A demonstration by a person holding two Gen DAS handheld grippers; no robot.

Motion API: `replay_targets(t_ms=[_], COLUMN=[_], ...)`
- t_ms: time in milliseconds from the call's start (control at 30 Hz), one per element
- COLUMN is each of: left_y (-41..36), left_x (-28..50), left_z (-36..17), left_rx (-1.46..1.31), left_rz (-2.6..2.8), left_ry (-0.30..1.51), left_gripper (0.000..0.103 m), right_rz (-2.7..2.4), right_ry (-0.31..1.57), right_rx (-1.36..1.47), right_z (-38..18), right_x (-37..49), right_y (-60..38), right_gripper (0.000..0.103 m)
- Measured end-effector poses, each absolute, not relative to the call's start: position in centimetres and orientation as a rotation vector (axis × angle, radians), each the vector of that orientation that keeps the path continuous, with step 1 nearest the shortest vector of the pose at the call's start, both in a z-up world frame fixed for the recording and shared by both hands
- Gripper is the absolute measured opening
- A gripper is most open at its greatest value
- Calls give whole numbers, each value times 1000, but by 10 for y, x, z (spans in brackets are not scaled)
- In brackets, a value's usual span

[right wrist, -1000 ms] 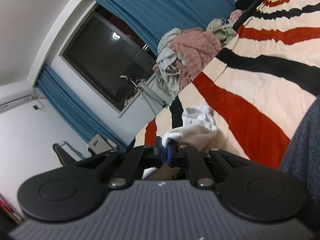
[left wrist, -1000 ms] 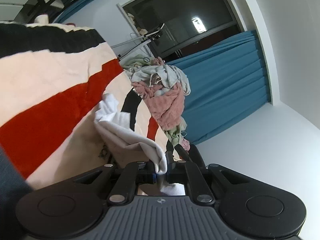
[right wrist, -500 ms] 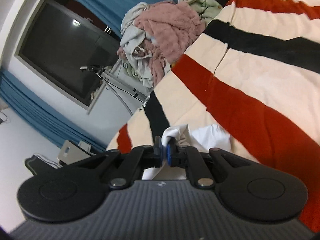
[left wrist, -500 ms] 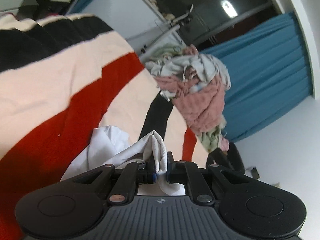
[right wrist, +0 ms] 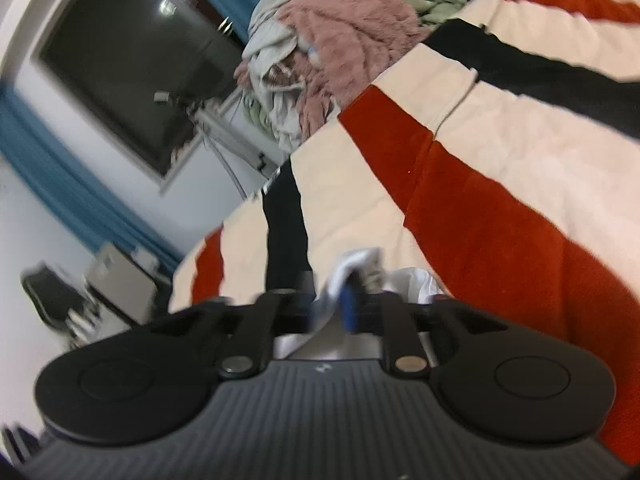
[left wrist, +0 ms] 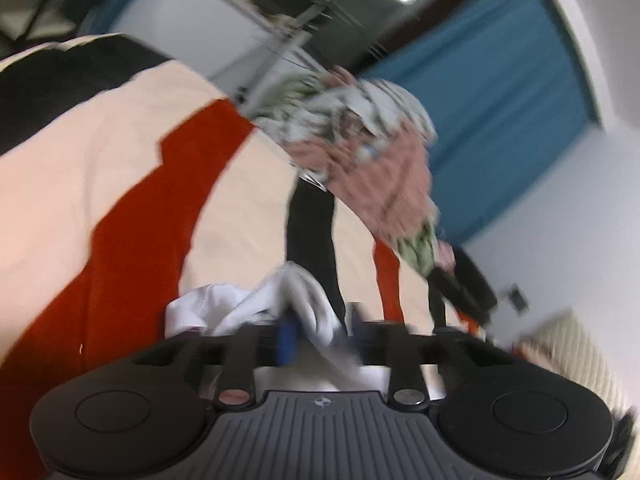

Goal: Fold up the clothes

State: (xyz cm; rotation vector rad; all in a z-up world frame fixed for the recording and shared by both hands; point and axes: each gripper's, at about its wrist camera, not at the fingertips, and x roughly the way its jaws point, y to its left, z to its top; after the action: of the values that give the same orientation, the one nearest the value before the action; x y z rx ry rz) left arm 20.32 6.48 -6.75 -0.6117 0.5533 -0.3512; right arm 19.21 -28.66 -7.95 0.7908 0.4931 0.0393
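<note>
A white garment (left wrist: 224,308) lies bunched on the striped bedspread (left wrist: 100,184). My left gripper (left wrist: 320,328) is low over it, its jaws parted with a white fold between them; the view is blurred. In the right wrist view the same white garment (right wrist: 416,280) shows at my right gripper (right wrist: 332,300), whose jaws also stand parted around a white fold. The bedspread (right wrist: 500,168) fills the right side there.
A pile of pink, grey and green clothes (left wrist: 372,152) sits at the far end of the bed; it also shows in the right wrist view (right wrist: 328,40). Behind it are a dark window (right wrist: 120,68), blue curtains (left wrist: 500,92) and a metal stand (left wrist: 280,48).
Both grippers have dropped toward the bed with the white garment. Their jaws, shut on the cloth before, now stand parted. The frames have become blurred with motion.
</note>
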Motion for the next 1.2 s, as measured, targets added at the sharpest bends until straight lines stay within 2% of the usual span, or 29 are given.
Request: replay_targets(t_ms=[33, 67, 167, 267, 300, 333, 400, 433, 467, 567, 667, 800, 1000, 1200], left_y=[63, 61, 51, 39, 36, 31, 23, 19, 15, 4, -1, 5, 21, 21], left_x=[201, 198, 189, 182, 183, 185, 189, 191, 194, 205, 202, 190, 132, 98], left_z=[-65, -62, -53, -53, -55, -58, -66, -70, -75, -89, -92, -81, -45, -64], left_rx=[-583, -557, -454, -355, -333, -310, -258, -232, -211, -128, -76, -92, -110, -90], left_rz=[-355, -355, -360, -340, -336, -331, -317, -298, -277, -244, -237, -222, -226, -221], left_ry=[536, 515, 478, 477, 494, 514, 554, 575, 599, 676, 667, 680, 668, 758], left_gripper=[82, 90, 98, 98, 98, 98, 98, 98, 97, 97, 97, 96, 96, 96], right_rz=[67, 101, 171, 178, 173, 162, 120, 96, 72, 56, 55, 67, 131, 126], right_ry=[493, 491, 497, 459, 451, 464, 524, 556, 587, 650, 658, 646, 574, 620], right_rx=[777, 778, 740, 610, 555, 492, 397, 358, 318, 295, 265, 245, 155, 164], right_z=[-77, -76, -70, -62, -62, -63, -72, -78, -85, -105, -112, -95, -51, -55], right_x=[190, 187, 177, 165, 165, 168, 180, 188, 195, 215, 221, 203, 140, 112], right_y=[-285, -282, -268, -252, -248, -243, -236, -234, -232, -231, -227, -225, -217, -215], right_gripper=[86, 91, 89, 89, 87, 70, 49, 39, 35, 35, 35, 38, 38, 38])
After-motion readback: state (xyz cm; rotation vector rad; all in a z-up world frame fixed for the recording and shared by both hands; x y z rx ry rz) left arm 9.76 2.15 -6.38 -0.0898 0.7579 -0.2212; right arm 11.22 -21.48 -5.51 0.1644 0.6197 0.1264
